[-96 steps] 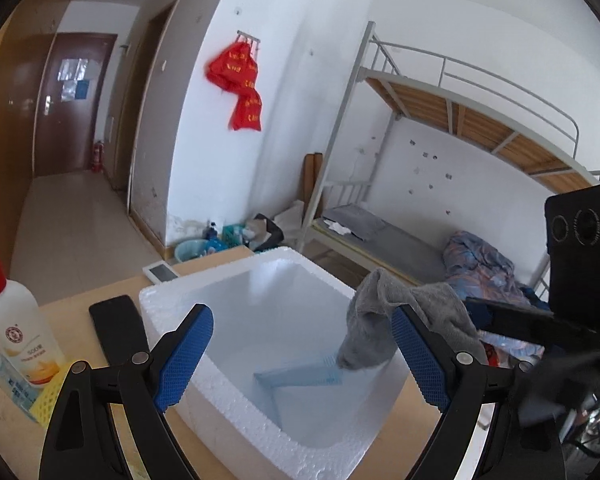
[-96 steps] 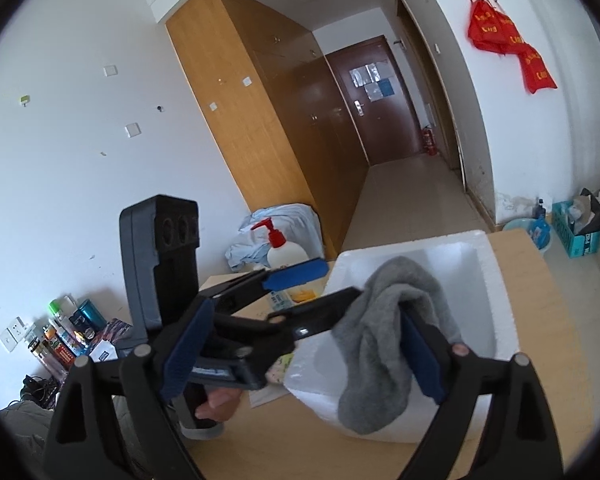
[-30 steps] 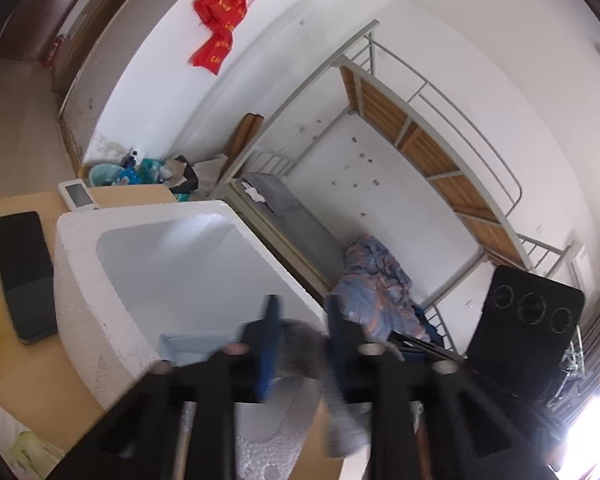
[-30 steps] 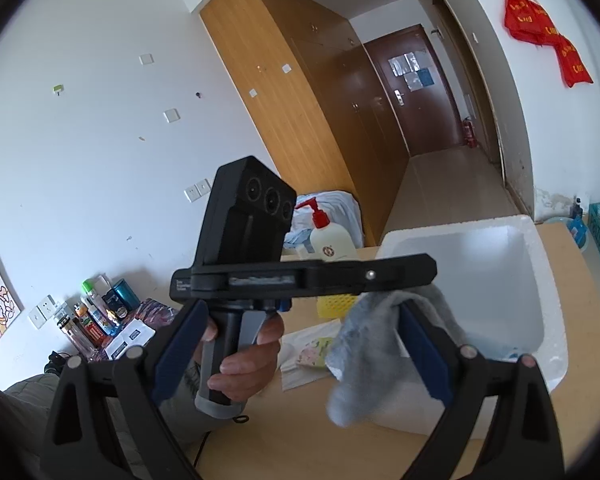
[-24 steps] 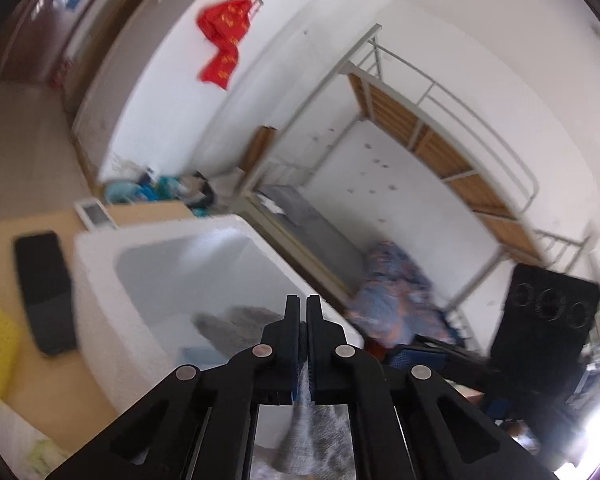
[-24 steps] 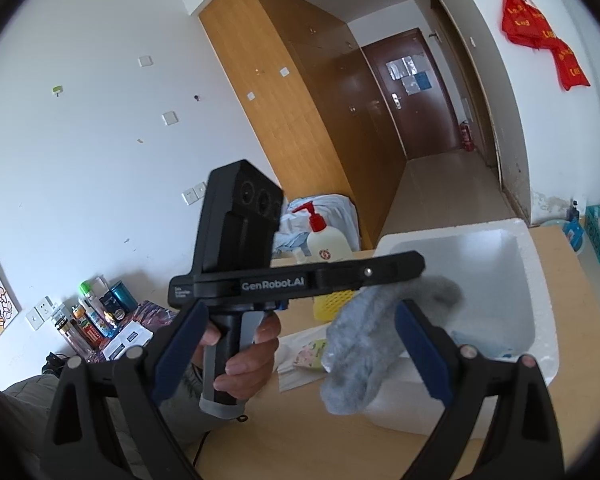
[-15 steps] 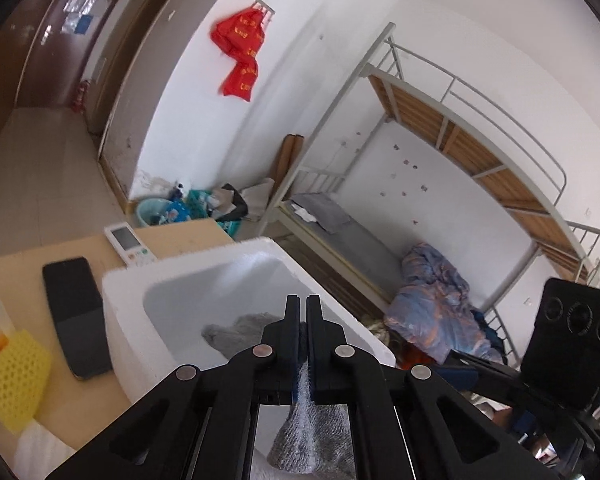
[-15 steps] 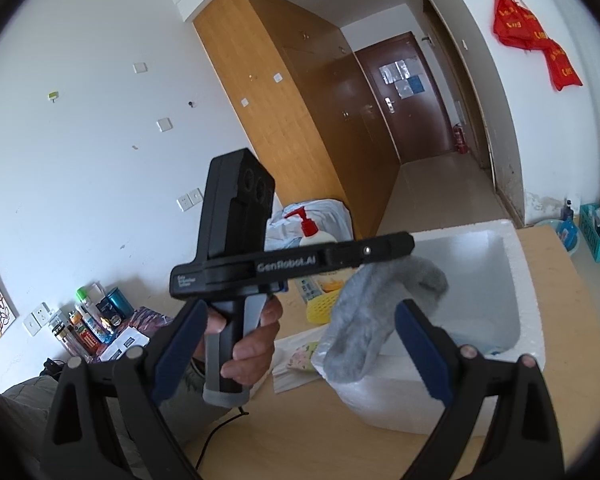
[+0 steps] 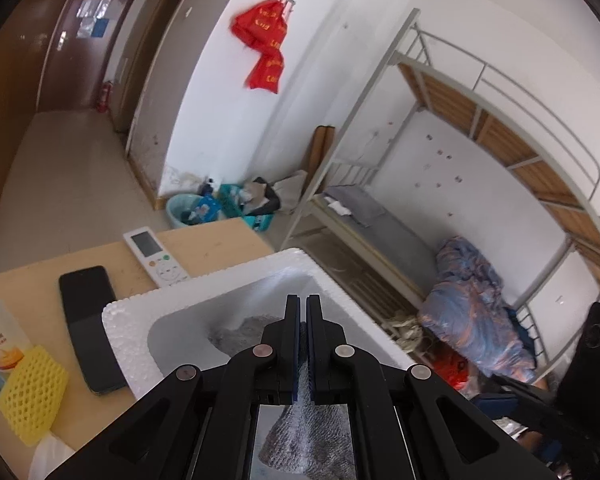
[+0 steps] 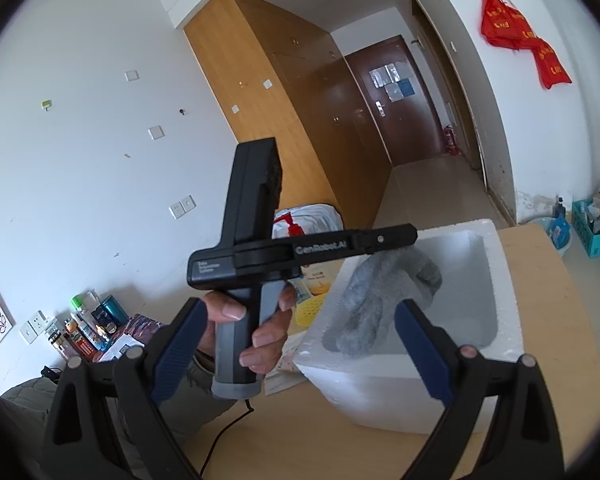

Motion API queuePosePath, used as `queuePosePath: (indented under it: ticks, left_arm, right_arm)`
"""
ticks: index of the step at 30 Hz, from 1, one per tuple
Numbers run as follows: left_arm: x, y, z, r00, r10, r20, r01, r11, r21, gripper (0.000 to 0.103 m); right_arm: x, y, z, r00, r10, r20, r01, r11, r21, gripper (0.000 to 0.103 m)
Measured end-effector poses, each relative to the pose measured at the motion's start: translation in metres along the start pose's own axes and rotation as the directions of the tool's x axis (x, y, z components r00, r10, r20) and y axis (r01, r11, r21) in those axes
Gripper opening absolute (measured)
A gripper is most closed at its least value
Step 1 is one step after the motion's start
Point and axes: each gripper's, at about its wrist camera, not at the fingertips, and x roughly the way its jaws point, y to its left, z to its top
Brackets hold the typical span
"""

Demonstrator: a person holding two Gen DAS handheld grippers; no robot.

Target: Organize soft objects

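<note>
The left gripper point(image 9: 303, 312) had its jaws pressed together on a fold of the gray sock point(image 10: 380, 300), w/ one end bunched ahead of the tips inside the foam box point(image 9: 128, 332) and the other end hanging below the jaws. The right gripper point(image 10: 300, 348) stood spread wide w/ nothing between the pads, the sock and box ahead of it. Judged step: lowering the sock into the box. Done well, the left tips would've dropped past the rim before letting go, so the trailing end didn't drape over the wall. The right was best kept clear, not crowding the box.
</note>
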Motion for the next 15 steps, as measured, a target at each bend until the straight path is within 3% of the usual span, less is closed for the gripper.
queuePosePath:
  ticks: [9, 10, 11, 12, 14, 15]
  left_arm:
    - [-0.001, -0.004, -0.007, 0.996, 0.088, 0.014, -0.088, 0.995, 0.040, 0.008]
    - [-0.002, -0.005, -0.007, 0.996, 0.089, 0.013, -0.090, 0.995, 0.044, 0.013]
    - [-0.002, -0.005, -0.008, 0.996, 0.091, 0.016, -0.092, 0.995, 0.047, 0.024]
    - [-0.003, -0.007, -0.009, 0.995, 0.098, 0.022, -0.099, 0.994, 0.053, 0.045]
    - [-0.008, -0.008, -0.010, 0.991, 0.119, 0.057, -0.122, 0.991, 0.053, 0.071]
    - [-0.013, -0.009, -0.010, 0.989, 0.124, 0.083, -0.128, 0.990, 0.052, 0.074]
  right_arm:
    - [0.000, -0.001, -0.001, 1.000, -0.002, 0.000, 0.002, 1.000, 0.006, 0.097]
    - [0.000, -0.002, -0.001, 1.000, 0.001, 0.001, -0.001, 1.000, 0.006, 0.097]
    - [-0.001, -0.004, 0.000, 1.000, 0.003, 0.001, -0.003, 1.000, 0.005, 0.097]
    - [-0.001, -0.004, 0.000, 1.000, 0.003, 0.000, -0.003, 1.000, 0.005, 0.097]
    - [-0.001, -0.004, 0.000, 1.000, 0.002, 0.000, -0.002, 1.000, 0.004, 0.097]
    - [-0.001, -0.004, 0.000, 1.000, 0.003, 0.000, -0.003, 1.000, 0.003, 0.097]
